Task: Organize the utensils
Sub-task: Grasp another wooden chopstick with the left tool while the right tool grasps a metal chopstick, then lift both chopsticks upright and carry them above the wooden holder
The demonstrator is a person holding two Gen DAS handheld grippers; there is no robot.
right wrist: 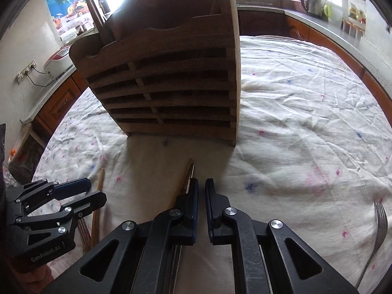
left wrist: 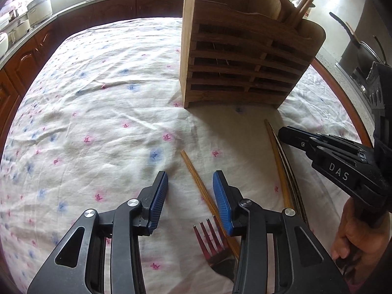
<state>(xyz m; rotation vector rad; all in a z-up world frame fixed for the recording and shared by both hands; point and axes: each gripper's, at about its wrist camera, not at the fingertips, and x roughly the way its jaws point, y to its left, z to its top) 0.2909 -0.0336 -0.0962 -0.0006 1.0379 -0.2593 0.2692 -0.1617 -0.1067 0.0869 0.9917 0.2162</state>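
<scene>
The left gripper (left wrist: 190, 191) was held wide open, low over the table (left wrist: 98, 98), with a wooden chopstick (left wrist: 196, 178) lying slanted between its fingers and a fork (left wrist: 213, 242) close by. The chopstick would best be pinched near its middle, so that it would not tip, then carried to the wooden holder (left wrist: 240, 56) at the far edge. The right gripper (right wrist: 201, 196) was almost closed, with nothing seen between its fingers, beside more chopsticks (right wrist: 189, 178). Another fork (right wrist: 381, 223) lay near the right edge, its handle cut off. What sat deep inside the holder could not be made out.
</scene>
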